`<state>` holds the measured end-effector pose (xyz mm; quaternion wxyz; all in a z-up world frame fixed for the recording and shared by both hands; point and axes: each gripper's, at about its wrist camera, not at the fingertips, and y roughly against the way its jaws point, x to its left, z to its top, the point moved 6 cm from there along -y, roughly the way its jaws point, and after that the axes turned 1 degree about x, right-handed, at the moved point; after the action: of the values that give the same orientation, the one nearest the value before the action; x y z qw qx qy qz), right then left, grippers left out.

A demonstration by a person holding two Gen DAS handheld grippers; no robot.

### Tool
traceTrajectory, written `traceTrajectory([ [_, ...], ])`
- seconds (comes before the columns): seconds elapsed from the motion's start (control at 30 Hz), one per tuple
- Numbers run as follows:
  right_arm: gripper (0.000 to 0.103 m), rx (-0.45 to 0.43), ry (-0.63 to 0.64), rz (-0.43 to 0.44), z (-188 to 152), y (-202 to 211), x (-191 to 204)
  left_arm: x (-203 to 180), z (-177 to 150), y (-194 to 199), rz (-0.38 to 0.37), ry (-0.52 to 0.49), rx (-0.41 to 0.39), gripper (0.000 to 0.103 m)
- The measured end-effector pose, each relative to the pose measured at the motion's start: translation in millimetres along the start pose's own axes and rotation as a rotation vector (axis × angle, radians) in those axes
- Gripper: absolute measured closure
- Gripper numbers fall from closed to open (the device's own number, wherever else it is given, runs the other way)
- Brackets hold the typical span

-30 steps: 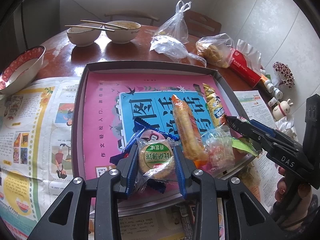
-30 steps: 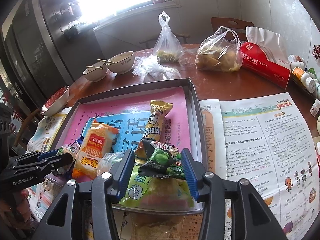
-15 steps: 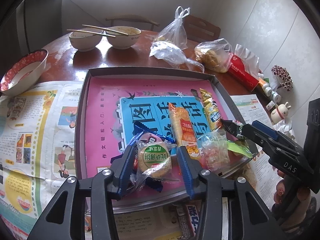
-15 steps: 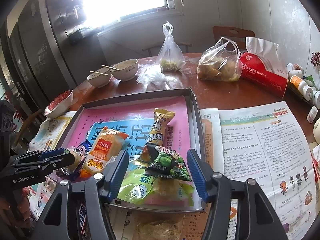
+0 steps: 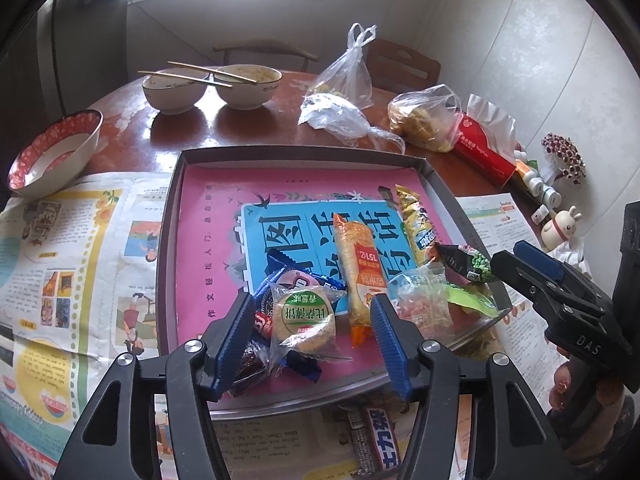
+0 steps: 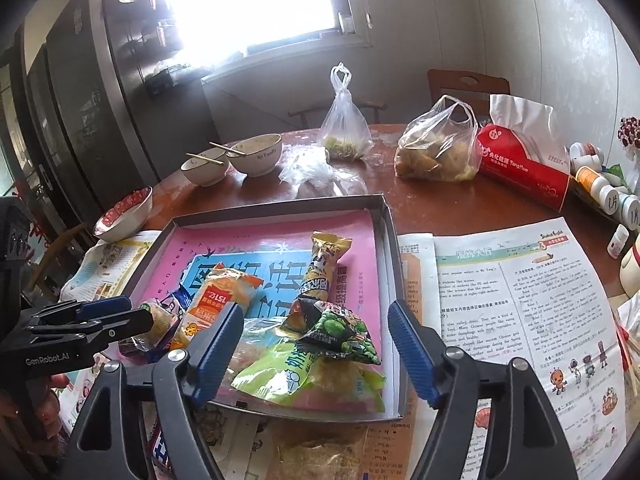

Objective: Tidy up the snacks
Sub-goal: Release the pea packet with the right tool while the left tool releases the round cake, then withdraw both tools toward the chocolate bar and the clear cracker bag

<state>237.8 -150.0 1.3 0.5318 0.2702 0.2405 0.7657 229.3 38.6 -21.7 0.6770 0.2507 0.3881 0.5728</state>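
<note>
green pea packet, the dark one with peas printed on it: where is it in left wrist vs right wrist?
Left wrist: green pea packet sits right of centre, at the tray's right edge, just ahead of the right gripper.
Right wrist: green pea packet is at lower centre, between the gripper's open fingers, on a light green bag.
Shared landmark: the long yellow snack stick, just beyond the packet.

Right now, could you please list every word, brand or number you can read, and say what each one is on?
"GenRobot.AI": side of the left gripper.
"DAS": side of the right gripper.
"TongHua": red tissue pack.
"Tonify": white bowl.
"1512", upside down: orange snack packet.
Newspaper body text: too small to read.
</note>
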Motion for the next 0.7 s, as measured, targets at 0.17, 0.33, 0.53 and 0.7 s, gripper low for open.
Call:
traceTrajectory([
  [0.17,0.025,-0.003,0.003,0.009,-1,3,1,-1,0,3,0.0,0.002,-0.009,0.038],
  [0.33,0.023,-0.014,0.015,0.016,-3,10,5,-3,-3,7,0.0,0.0,-0.012,0.037],
  [0.53,0.021,-0.023,0.019,0.025,-7,17,6,-7,-9,11,-0.003,-0.003,-0.017,0.036],
  [0.7,0.02,-0.022,0.026,0.029,-13,21,7,-10,-14,15,-0.008,-0.003,-0.017,0.035],
])
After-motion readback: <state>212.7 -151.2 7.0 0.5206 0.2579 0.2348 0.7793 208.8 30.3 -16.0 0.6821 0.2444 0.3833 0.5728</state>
